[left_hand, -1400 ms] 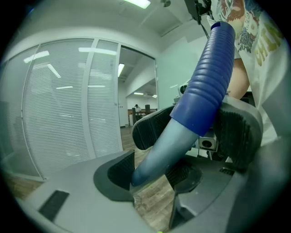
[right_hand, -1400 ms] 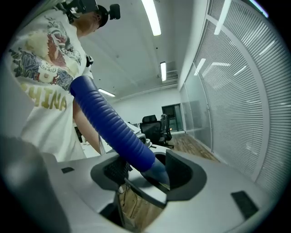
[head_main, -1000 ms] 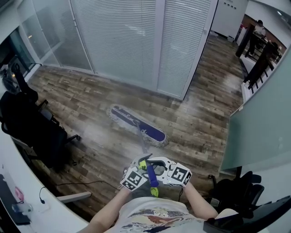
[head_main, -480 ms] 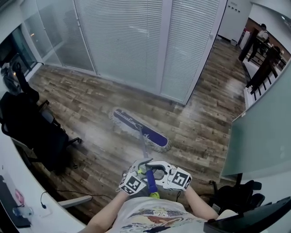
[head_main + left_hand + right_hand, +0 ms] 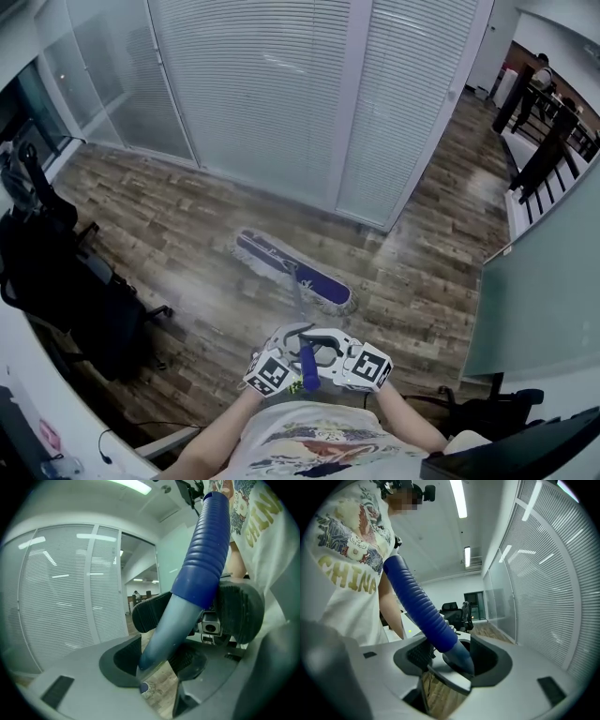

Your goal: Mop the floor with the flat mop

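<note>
Your left gripper (image 5: 157,663) has its jaws pinched on the mop handle (image 5: 197,573). They have just been closing, and the pale grey shaft fills the gap between the two ribbed pads, just below the blue ribbed grip. In the right gripper view, your right gripper (image 5: 454,660) clasps the same handle (image 5: 422,609) where the blue grip ends. The grip leans on the jaw at the left of the frame and the grey shaft runs down between both jaws.

In the head view the two grippers face each other across the handle at lower centre. The left gripper (image 5: 291,339) comes in from the left and the right gripper (image 5: 323,345) from the right, so their jaws meet around the shaft. The marker cubes sit to the outside. The blue end of the handle (image 5: 307,361) pokes back between them toward your shirt (image 5: 309,445).

Your forearms (image 5: 220,441) rise from the bottom edge and converge, holding both grippers close in front of your chest.

From the jaws the shaft slants away and down to the mop head (image 5: 293,272). It lies flat on the wooden floor (image 5: 187,216) near the centre of the frame, set diagonally from upper left to lower right. The white blinds (image 5: 262,94) stand beyond it across the top. A black chair (image 5: 66,281) sits well apart at the left edge.
</note>
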Motion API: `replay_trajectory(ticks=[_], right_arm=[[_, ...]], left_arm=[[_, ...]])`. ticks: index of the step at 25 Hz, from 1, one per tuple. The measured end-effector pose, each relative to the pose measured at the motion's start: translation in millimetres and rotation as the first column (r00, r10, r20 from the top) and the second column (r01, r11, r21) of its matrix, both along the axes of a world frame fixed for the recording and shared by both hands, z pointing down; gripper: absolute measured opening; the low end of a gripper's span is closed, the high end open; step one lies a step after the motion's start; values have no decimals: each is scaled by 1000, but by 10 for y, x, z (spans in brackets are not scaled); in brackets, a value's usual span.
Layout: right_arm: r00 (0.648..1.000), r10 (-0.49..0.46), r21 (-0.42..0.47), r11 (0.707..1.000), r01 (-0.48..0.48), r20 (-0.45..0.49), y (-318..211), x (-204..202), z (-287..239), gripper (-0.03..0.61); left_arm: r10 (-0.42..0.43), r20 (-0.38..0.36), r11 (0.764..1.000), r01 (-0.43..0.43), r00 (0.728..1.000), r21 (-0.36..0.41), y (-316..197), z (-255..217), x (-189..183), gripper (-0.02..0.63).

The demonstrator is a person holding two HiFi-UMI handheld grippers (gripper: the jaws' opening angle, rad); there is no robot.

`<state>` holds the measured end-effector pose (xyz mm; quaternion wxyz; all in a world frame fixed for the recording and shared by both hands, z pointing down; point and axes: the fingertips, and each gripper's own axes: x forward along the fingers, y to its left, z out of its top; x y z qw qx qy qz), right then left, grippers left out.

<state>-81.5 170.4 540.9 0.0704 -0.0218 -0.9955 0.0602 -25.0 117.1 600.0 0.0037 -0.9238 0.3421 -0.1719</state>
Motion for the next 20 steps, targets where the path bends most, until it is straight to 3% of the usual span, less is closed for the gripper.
replay_trajectory(ticks=[14, 20], right_arm=[[1000, 5, 7, 1000, -5, -13, -887, -624, 128, 244], [1000, 1, 16, 1000, -2, 3, -1541, -761, 136, 244]], left_arm=[[1, -5, 1000, -1, 1000, -8, -893, 109, -608, 141], [-21, 18, 1000, 21, 1000, -7, -1558, 106, -768, 140]])
